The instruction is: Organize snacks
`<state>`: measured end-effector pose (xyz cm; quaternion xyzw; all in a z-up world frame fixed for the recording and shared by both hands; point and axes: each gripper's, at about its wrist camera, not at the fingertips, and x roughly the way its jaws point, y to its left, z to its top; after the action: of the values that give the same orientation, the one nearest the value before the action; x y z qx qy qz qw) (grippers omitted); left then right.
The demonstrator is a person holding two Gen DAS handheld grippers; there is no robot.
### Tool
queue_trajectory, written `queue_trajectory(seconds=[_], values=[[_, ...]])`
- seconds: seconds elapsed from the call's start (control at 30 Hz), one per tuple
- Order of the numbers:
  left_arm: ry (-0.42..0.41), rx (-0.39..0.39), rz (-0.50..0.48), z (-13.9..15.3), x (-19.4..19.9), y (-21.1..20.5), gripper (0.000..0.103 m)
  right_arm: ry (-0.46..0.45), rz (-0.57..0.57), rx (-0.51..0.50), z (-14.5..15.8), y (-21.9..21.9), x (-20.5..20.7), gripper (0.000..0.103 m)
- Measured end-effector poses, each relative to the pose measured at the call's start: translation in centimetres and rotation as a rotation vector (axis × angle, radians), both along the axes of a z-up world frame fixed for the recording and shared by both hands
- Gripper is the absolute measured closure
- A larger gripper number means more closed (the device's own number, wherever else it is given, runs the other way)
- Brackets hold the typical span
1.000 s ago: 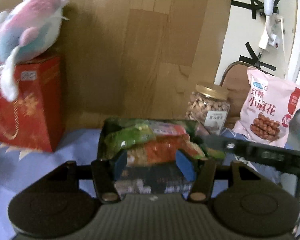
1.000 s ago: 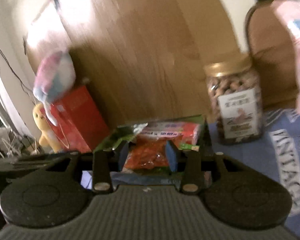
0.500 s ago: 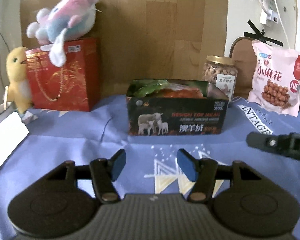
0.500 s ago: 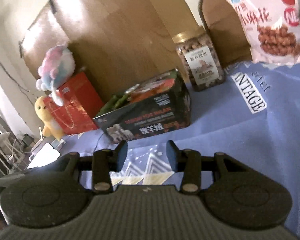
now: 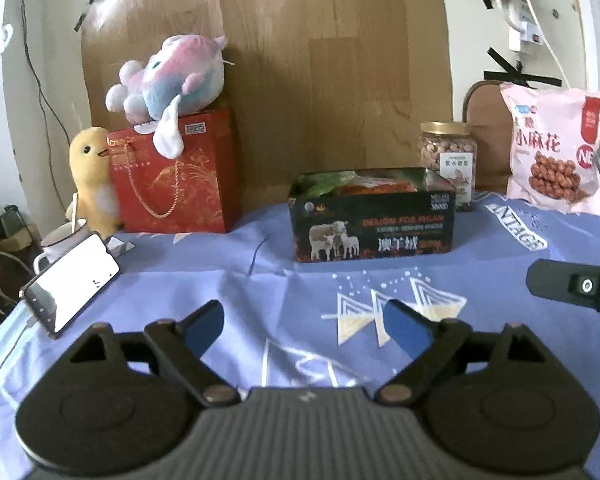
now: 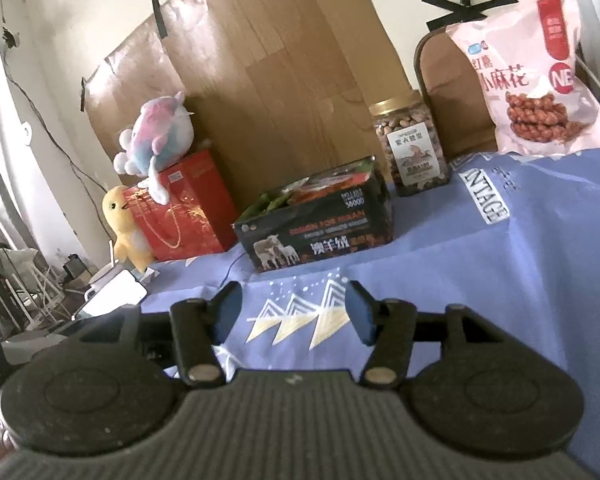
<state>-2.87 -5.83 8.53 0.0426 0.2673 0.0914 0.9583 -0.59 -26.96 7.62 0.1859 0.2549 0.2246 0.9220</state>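
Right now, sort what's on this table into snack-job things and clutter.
Job:
- dark box holding snack packets
- nut jar
- pink snack bag

Clutter:
- red gift bag
- pastel plush
- yellow duck
- phone
- white mug

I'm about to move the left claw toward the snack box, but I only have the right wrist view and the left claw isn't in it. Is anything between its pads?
Observer: No. The left claw is opening, with nothing between its blue pads. Only the blue tablecloth shows through the gap.
Operator: What sits off to its left?
Observer: A phone with its screen lit leans tilted near the cloth's left edge. Your view shows only part of it.
Operator: Anything behind that phone?
Observer: A white mug stands just behind it, next to the yellow duck toy.
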Motion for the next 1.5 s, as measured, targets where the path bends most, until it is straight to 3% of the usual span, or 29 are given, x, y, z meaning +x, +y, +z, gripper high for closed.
queue_trajectory(seconds=[0.1,0.27,0.43,0.67,1.5], values=[[-0.026,0.033,0.005,-0.1,-1.9,-0.9,0.0,0.004,-0.004,-0.001,-0.4,-0.1,-1.7,0.043],[-0.054,0.043,0.007,0.8,-4.0,-1.9,0.0,-0.021,-0.006,0.003,0.3,-0.5,-4.2,0.039],[-0.045,0.03,0.013,1.6,-3.8,-2.4,0.0,-0.059,-0.007,-0.025,0.7,-0.6,-5.2,0.033],[-0.036,0.122,0.07,1.2,-3.7,-3.2,0.0,-0.026,-0.026,-0.009,0.0,-0.6,-5.2,0.031],[-0.024,0.097,0.053,0.7,-4.2,-3.0,0.0,-0.003,-0.036,-0.012,-0.7,-0.7,-5.6,0.024]])
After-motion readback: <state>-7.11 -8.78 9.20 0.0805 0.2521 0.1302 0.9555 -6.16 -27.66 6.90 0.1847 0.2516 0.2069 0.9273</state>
